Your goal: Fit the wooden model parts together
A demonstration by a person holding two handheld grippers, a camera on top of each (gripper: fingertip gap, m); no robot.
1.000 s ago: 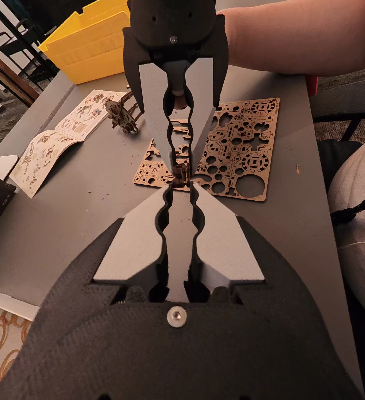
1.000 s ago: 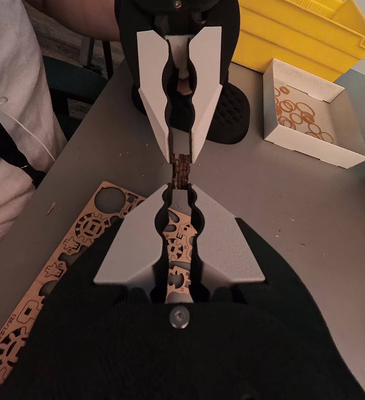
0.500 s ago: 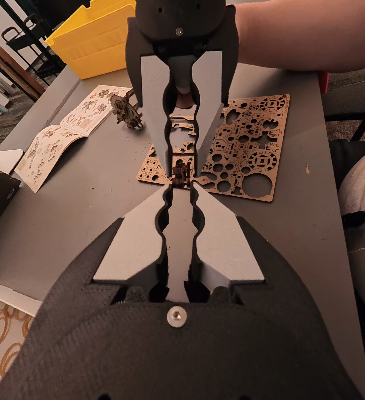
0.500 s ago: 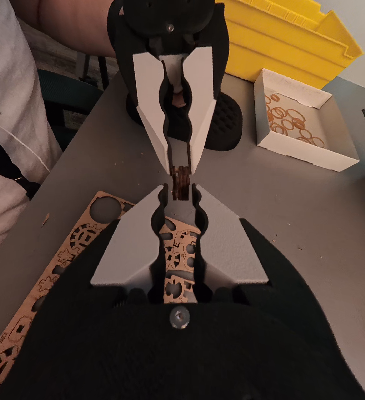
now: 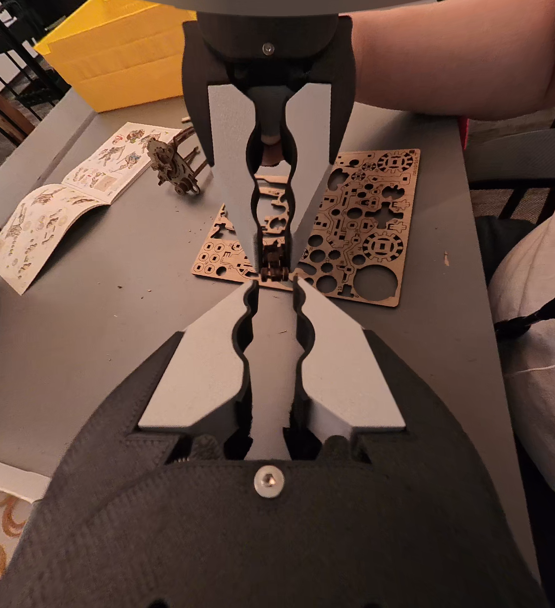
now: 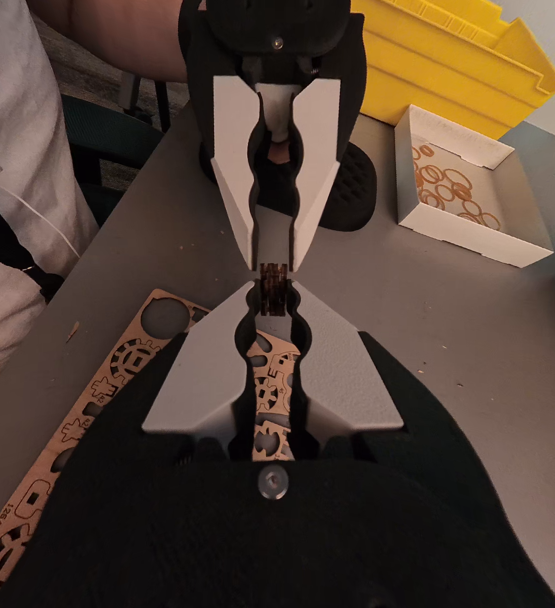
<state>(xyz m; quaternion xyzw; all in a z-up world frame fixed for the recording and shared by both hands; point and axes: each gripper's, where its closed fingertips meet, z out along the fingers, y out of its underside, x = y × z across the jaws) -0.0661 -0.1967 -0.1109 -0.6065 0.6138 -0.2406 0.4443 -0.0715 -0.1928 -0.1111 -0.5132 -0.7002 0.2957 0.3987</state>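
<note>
A small wooden sub-assembly [image 6: 272, 289] is pinched in the right tongs [image 6: 272, 286] above the surface [image 5: 105, 296]. The left tongs [image 5: 273, 285] are slightly spread at its other end, tips just beside it. Step judged as mating/press-fit; a re-grip and a straight push are called for next.

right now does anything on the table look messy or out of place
Only minor mess: wood crumbs are scattered over the grey table beside the punched-out wooden sheet, likely debris from popping out parts. A partly built model rests against the open booklet. Nothing looks broken.

Each cam sits just behind its own tongs, looking down along the fingers at the grey surface [image 5: 82, 329], close in. The two face each other head-on. Shared: the opposing tongs, the cut-out wooden sheet [image 5: 361, 230], the yellow bin [image 6: 440, 62].
</note>
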